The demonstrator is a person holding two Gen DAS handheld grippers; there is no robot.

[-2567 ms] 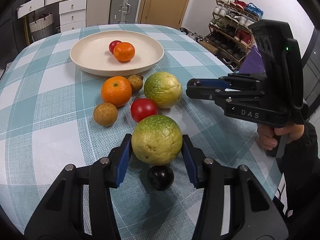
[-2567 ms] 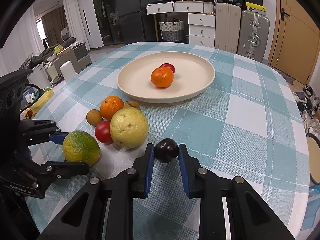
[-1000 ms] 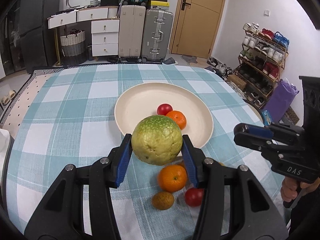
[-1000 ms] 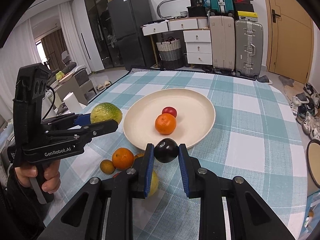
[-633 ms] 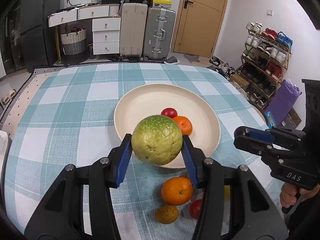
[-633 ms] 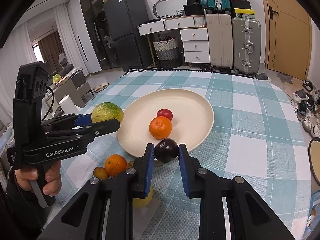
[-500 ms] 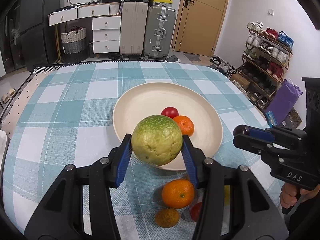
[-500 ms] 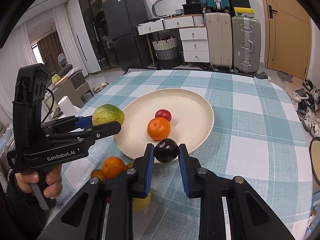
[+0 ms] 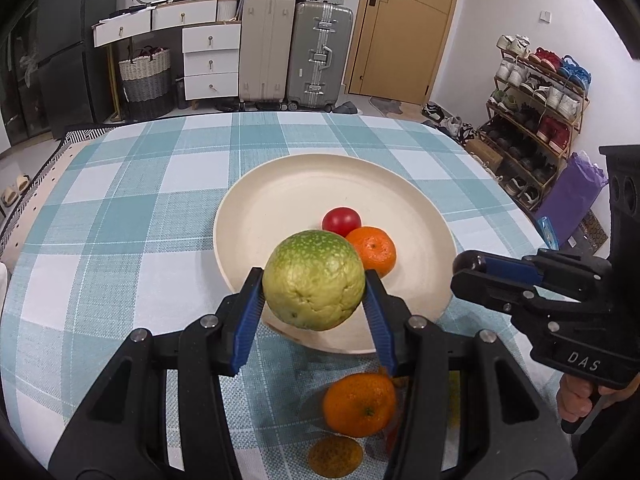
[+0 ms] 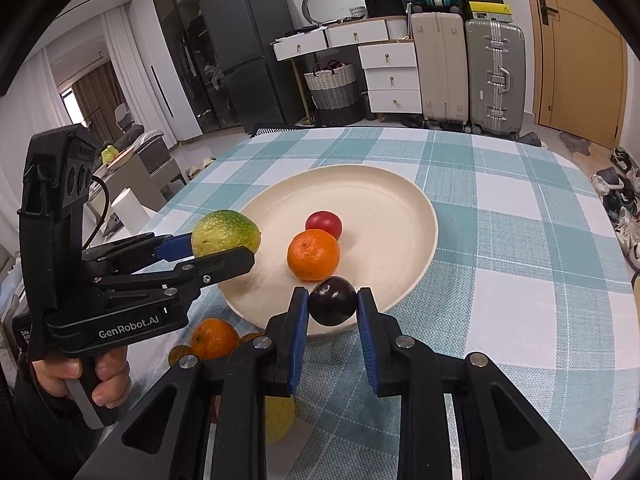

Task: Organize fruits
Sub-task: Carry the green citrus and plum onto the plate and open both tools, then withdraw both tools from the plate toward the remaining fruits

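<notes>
While 2 fruits sit in plate (image 9: 248,216), left tool (image 9: 314,300) grips green citrus (image 9: 314,280), right tool (image 10: 333,316) grips dark plum (image 10: 333,306); approx 4 more wait on desk (image 9: 120,216).

On the plate (image 9: 280,192): tomato (image 9: 341,220) behind, mandarin (image 9: 373,251) touching it in front; off its near rim on the tablecloth (image 9: 120,240), another mandarin (image 9: 359,404), longan (image 9: 335,456) nearer.

My left claw (image 9: 314,294) gripped a mottled green citrus (image 9: 314,280); my right claw (image 10: 333,312) gripped a dark plum (image 10: 333,306), both above the plate's (image 10: 416,248) near rim.
</notes>
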